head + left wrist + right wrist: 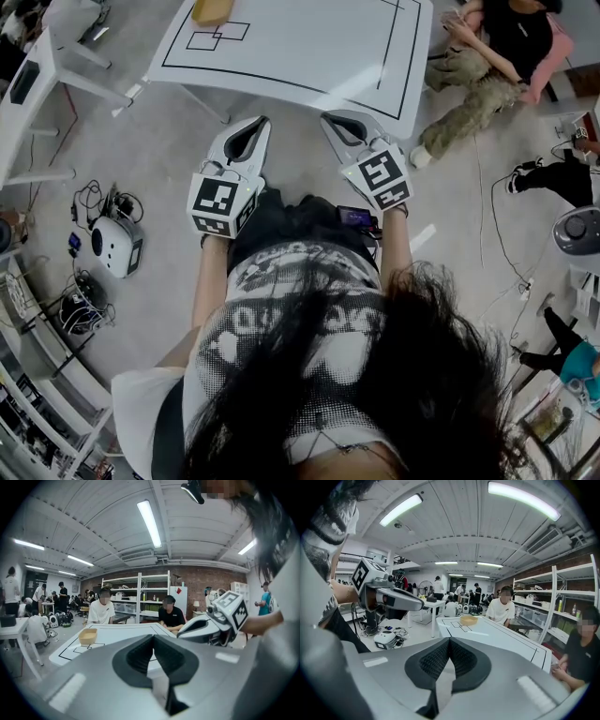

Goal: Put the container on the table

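Container (212, 11) at far-left corner of table (309, 47), ahead-left of me; my left gripper (257, 127) nearer than right gripper (334, 122). Both: jaws together, nothing held.

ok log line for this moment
left gripper: shut, empty | right gripper: shut, empty | both: held by table near edge | container: on table, far left corner, untouched

Container (212, 11) on left part of table (309, 56), table ahead of left gripper (262, 122) and right gripper (328, 118)
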Tool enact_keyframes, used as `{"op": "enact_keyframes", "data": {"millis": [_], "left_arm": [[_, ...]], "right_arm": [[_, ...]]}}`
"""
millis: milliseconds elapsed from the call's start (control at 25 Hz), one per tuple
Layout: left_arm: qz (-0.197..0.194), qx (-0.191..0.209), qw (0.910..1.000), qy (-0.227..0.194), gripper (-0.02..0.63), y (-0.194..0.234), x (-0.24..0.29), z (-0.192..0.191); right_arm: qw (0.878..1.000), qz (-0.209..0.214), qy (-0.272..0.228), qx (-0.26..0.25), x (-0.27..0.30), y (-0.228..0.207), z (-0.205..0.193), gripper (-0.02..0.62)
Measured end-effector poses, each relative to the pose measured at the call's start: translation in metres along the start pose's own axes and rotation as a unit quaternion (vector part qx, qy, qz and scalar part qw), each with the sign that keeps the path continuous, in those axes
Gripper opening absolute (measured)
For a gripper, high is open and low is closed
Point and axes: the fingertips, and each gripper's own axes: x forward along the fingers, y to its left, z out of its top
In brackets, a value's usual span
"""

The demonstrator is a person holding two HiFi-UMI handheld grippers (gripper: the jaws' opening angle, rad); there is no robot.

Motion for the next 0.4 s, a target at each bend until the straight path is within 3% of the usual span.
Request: {"op": "enact_keyframes", "data": {"millis": [400], "left_arm": [[0.000,0.003,1.0000,-0.003,0.000,0.005,0.001,0.014]], "right_arm": [[1.000,-0.009,0.001,-0.001,-0.003,-0.011,0.010,0.002]]}}
